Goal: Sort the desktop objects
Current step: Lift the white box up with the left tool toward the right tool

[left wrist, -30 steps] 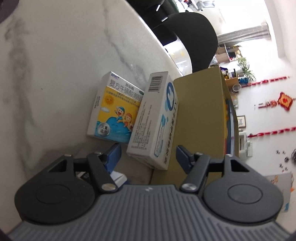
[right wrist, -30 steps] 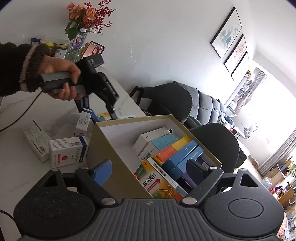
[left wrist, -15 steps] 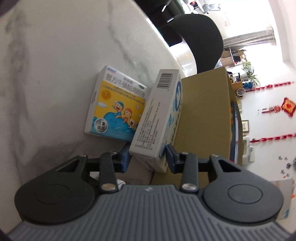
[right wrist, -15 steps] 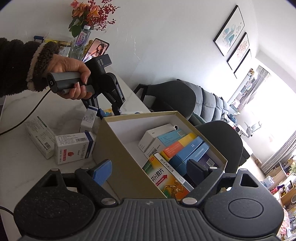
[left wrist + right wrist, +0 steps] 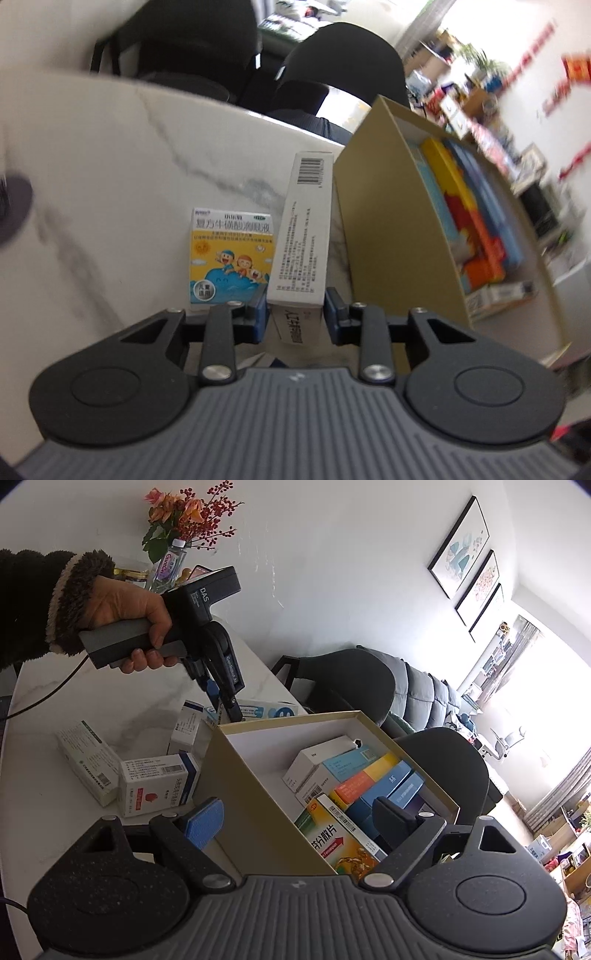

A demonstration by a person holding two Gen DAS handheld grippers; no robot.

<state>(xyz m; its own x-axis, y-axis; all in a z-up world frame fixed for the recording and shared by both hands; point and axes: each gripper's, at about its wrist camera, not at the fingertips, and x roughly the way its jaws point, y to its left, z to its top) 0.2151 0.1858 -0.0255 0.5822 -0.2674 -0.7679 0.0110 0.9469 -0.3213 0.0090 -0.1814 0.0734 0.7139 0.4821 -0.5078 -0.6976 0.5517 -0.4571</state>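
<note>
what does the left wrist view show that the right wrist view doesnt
Only the left wrist view: the yellow cartoon box lying flat on the table.
Only the right wrist view: the hand, the flowers, the open right gripper.
Both: the left gripper, its jaws just closed on the white box, beside the cardboard box.

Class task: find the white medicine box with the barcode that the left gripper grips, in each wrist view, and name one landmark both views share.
Left wrist: white box at centre, between the left gripper's pads.
Right wrist: it shows behind the tan carton's far corner, partly hidden by the gripper.
Shared landmark: tan carton.
</note>
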